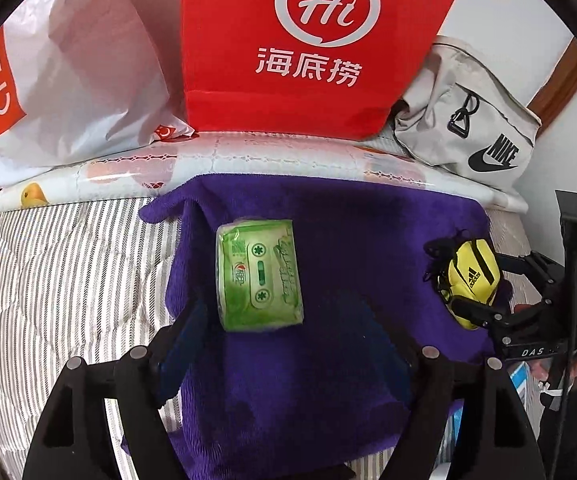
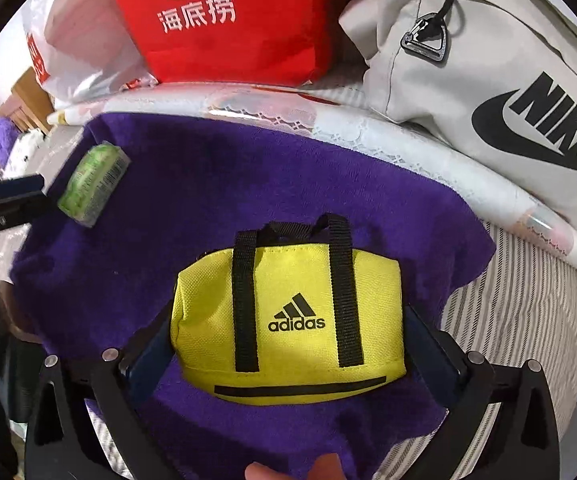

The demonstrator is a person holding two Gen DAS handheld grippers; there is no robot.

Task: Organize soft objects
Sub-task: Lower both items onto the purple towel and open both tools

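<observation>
Layout: I see the purple towel [image 1: 328,248] spread flat on the striped bed [image 1: 68,264], apparently as the sorting spot.
Left gripper [image 1: 288,356]: my jaws stand apart and empty; the green tissue pack [image 1: 260,276] lies on the towel's left part, just ahead of the fingers, untouched.
Right gripper [image 2: 288,344]: my fingers bracket the yellow mini bag [image 2: 288,320] near the towel's right edge; I cannot tell whether they press it.
</observation>
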